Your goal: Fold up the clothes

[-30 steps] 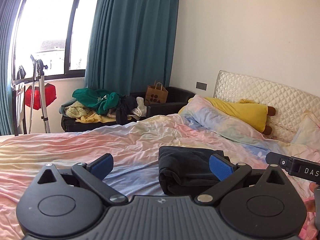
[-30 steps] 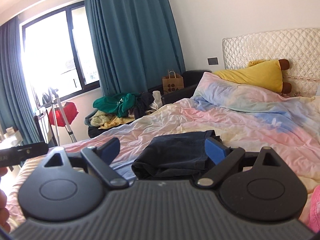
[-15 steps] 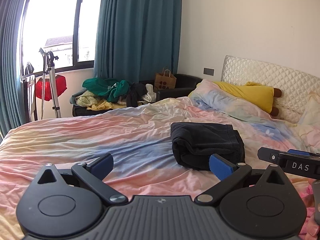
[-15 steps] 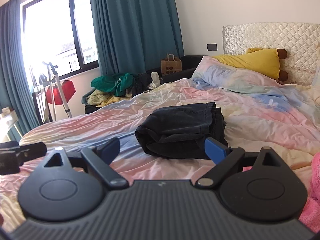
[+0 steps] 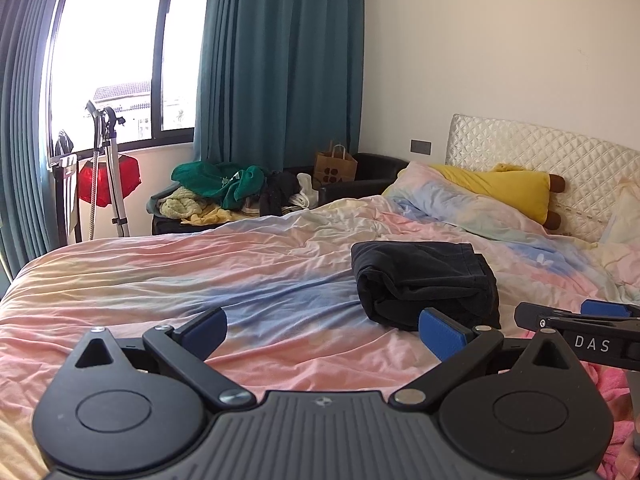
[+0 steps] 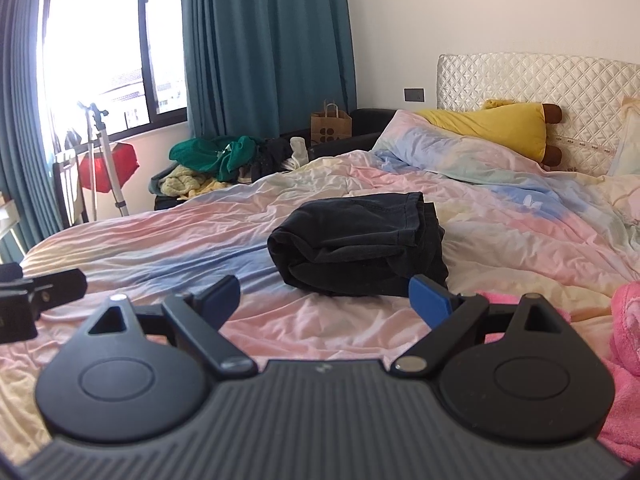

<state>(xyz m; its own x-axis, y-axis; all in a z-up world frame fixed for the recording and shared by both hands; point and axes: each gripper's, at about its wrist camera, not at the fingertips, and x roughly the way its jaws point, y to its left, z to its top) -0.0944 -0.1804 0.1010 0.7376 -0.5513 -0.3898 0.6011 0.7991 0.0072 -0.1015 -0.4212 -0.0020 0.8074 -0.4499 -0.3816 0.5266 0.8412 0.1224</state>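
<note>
A folded dark garment (image 5: 424,282) lies on the pastel bedspread (image 5: 200,272); it also shows in the right wrist view (image 6: 360,244). My left gripper (image 5: 322,330) is open and empty, held above the bed, short of the garment and to its left. My right gripper (image 6: 326,298) is open and empty, just short of the garment. The right gripper's side shows at the right edge of the left wrist view (image 5: 580,334). A pink fluffy garment (image 6: 628,344) lies on the bed at the right.
A yellow plush pillow (image 5: 500,190) leans on the quilted headboard (image 5: 560,156). A dark sofa with a heap of clothes (image 5: 216,192) and a paper bag (image 5: 334,166) stands beyond the bed. A stand with a red item (image 5: 108,176) is by the window.
Both grippers have pulled back and up from the folded dark garment, which now lies farther ahead on the bed. Both stay open.
</note>
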